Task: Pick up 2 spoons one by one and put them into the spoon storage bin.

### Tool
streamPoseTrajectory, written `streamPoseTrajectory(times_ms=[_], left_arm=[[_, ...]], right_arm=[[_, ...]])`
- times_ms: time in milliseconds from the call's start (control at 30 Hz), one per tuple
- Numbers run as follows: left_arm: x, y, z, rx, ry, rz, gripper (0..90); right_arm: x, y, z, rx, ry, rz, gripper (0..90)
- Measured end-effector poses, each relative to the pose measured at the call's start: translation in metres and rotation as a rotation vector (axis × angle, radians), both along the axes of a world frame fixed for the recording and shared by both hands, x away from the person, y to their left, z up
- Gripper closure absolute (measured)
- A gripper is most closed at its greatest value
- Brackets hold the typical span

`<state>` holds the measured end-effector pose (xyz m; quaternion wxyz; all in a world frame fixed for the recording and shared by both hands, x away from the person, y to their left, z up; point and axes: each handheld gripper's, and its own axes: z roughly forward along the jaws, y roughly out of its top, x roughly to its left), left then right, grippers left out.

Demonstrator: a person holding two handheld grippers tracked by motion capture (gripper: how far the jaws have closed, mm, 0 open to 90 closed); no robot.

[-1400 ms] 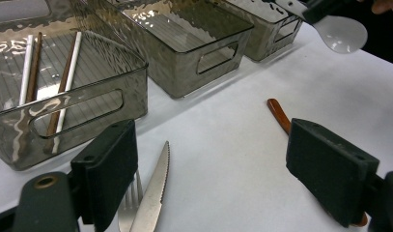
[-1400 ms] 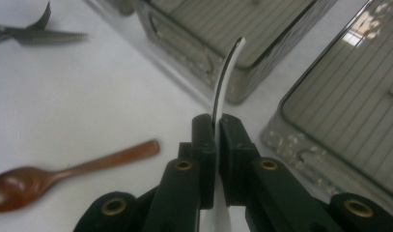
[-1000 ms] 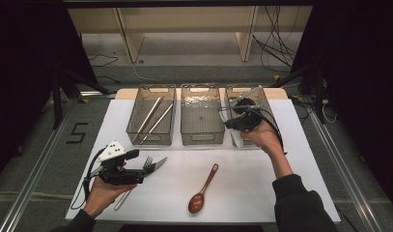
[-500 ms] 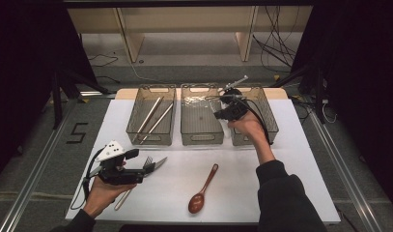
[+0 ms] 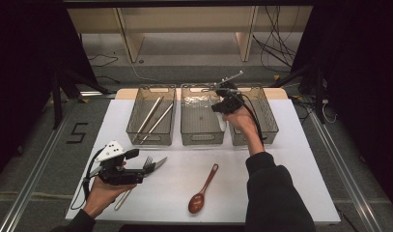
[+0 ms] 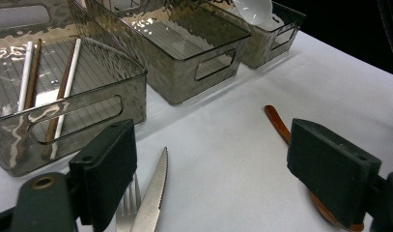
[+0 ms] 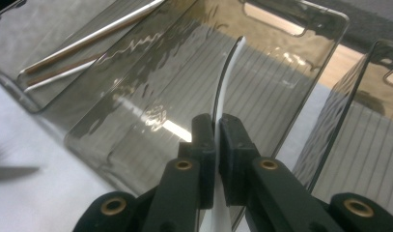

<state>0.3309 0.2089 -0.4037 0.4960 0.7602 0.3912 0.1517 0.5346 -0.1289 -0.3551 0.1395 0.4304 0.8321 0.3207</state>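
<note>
Right gripper (image 5: pixel 222 107), upper centre of high view, above gap between middle bin (image 5: pixel 200 116) and right bin (image 5: pixel 261 116). Jaws pinched narrow on thin white spoon (image 7: pixel 228 72); right gripper view shows handle edge-on, long axis running up from pads toward top centre of frame, curving slightly right. Left gripper view: white bowl (image 6: pixel 254 9) at top, over right bin.

Left gripper (image 5: pixel 146 166), lower left, jaws wide, holding nothing, beside fork (image 5: pixel 147 161) and knife (image 5: pixel 158 164). Brown spoon (image 5: pixel 203 189) lower centre, bowl toward bottom edge.
</note>
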Motion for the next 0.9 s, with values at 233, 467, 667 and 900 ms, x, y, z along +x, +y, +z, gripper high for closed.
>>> streamPoseTrajectory(times_ms=[233, 467, 667, 900], left_arm=[[0.000, -0.001, -0.001, 0.004, 0.003, -0.003, 17.3], [0.000, -0.001, -0.001, -0.008, 0.009, -0.007, 17.3], [0.001, 0.000, 0.000, -0.020, 0.017, -0.010, 17.3], [0.000, -0.001, 0.000, -0.025, 0.017, -0.014, 17.3]], right_arm=[[0.007, 0.005, -0.003, 0.002, -0.005, -0.015, 86.2], [0.013, 0.013, -0.011, -0.011, 0.005, -0.028, 86.2], [0.016, 0.015, -0.015, -0.009, 0.010, -0.042, 86.0], [0.015, 0.017, -0.016, 0.001, 0.009, -0.043, 79.9]])
